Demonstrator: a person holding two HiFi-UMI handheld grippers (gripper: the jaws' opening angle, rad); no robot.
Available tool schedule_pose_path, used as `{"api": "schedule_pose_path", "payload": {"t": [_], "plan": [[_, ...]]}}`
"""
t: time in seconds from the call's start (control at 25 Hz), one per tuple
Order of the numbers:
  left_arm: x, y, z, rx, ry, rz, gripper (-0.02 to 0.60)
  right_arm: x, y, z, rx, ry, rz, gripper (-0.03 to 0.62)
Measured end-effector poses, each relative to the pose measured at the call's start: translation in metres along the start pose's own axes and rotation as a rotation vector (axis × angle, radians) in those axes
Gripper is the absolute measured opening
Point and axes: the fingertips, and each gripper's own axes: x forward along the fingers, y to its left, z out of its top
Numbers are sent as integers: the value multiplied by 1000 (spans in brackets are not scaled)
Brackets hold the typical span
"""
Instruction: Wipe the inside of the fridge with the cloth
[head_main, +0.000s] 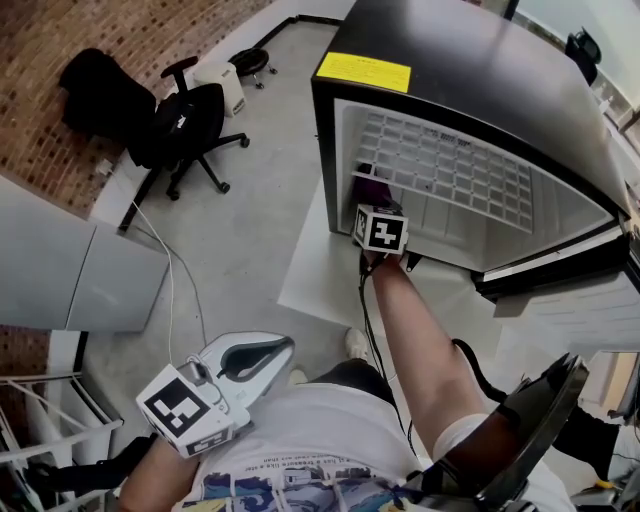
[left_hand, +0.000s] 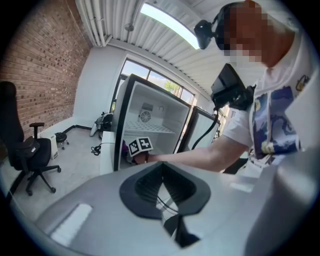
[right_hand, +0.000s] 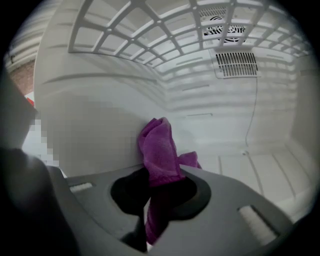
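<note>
A black mini fridge (head_main: 470, 60) stands open with a white inside (head_main: 450, 190) and a wire shelf (right_hand: 150, 30). My right gripper (right_hand: 155, 187) reaches into the lower compartment, its marker cube (head_main: 381, 230) at the fridge's mouth. It is shut on a purple cloth (right_hand: 160, 150), which sticks up ahead of the jaws close to the left inner wall (right_hand: 95, 115); whether it touches the wall I cannot tell. A bit of the cloth (head_main: 375, 186) shows in the head view. My left gripper (head_main: 262, 356) is held low by the person's body, far from the fridge, shut and empty (left_hand: 161, 167).
The fridge sits on a white platform (head_main: 315, 270), its door (head_main: 560, 300) swung open to the right. A black office chair (head_main: 185, 125) and a small stool (head_main: 250, 62) stand to the left. A cable (head_main: 168, 265) lies on the floor. Vents (right_hand: 235, 62) mark the fridge's back wall.
</note>
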Motion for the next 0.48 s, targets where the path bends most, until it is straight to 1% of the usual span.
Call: {"api": "schedule_pose_path", "payload": {"t": [0.28,0.4,0.48], "plan": [[-4,-1,-2,11,9,16,6,5,15,6,190,-42,135,55],[-2,-2,-2,19,12,5,6,-1,15,9,289,-64,199,55],[0,-5,-1,27,15,-11,6,-10,12,13,317,-85,215,55]]}}
